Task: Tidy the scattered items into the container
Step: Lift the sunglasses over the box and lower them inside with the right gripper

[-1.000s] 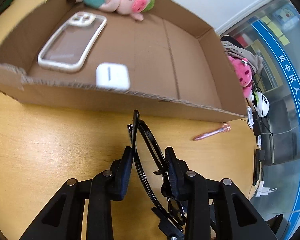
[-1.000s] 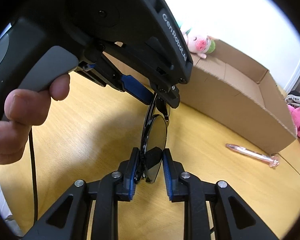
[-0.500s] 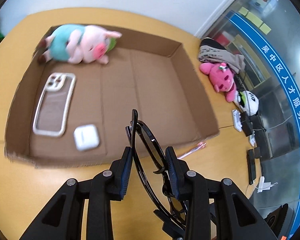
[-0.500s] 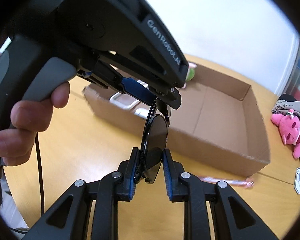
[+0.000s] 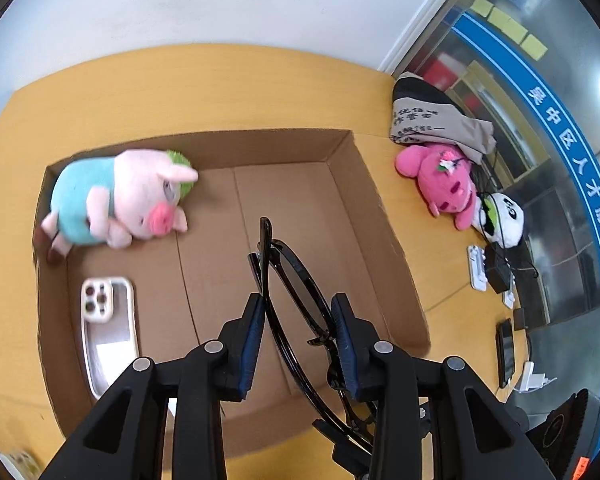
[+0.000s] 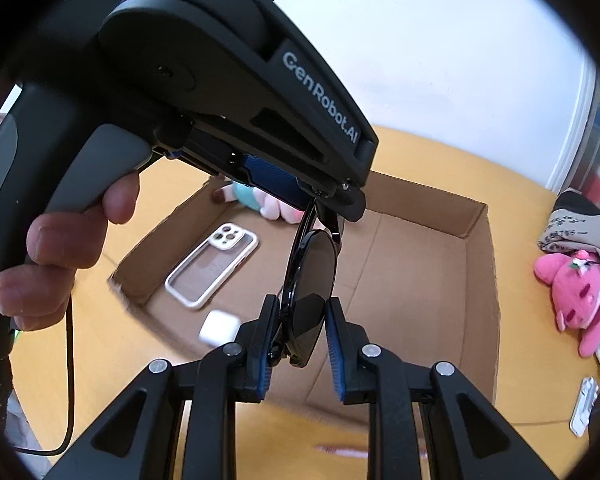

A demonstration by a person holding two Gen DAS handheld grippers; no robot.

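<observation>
Both tools held one pair of black-framed sunglasses with dark lenses (image 6: pixel 312 276) in the air above the open brown cardboard box (image 5: pixel 364 184). Left tool (image 5: pixel 300 320) had its jaws closed narrowly on the frame, and right tool (image 6: pixel 298 340) had its jaws pressed on one lens. Ahead and to the left of the left tool, inside the box, lay a pink plush pig in a teal shirt (image 5: pixel 120 200) and a clear phone case with white rim (image 5: pixel 106 328). A small white earbud case (image 6: pixel 218 328) lay just left of the right tool. The box stood on the yellow wooden worktop (image 5: pixel 204 88).
</observation>
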